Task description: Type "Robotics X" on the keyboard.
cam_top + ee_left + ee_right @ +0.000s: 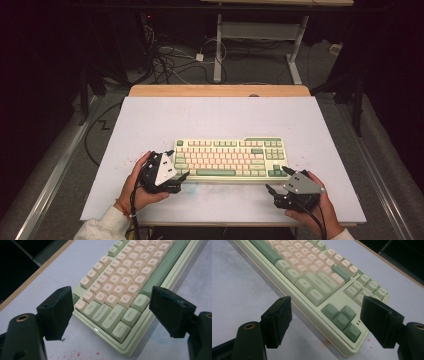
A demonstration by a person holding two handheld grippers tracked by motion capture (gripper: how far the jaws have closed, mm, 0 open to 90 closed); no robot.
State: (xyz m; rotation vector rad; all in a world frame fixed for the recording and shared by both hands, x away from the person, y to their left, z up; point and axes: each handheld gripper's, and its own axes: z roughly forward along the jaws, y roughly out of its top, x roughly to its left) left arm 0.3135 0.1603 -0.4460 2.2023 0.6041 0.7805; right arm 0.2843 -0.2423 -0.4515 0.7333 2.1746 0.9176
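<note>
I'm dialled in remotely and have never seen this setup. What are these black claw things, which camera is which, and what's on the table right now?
There is no robot arm here. A person holds a hand-held two-jaw tool in each hand: the left gripper and the right gripper. The grey three-cornered plate and the trailing cable belong to each tool.

The high view looks down from above the person's side of the table. The other two pictures come from cameras riding on the grippers, each looking out between its own two black jaws.

On the white table lies one cream and green keyboard. The left gripper view faces its Ctrl and Shift corner; the right gripper view faces the arrow-key corner. Small red specks mark the table near the left gripper.

Both grippers are open, one at each front corner of the keyboard, and hold nothing.
</note>
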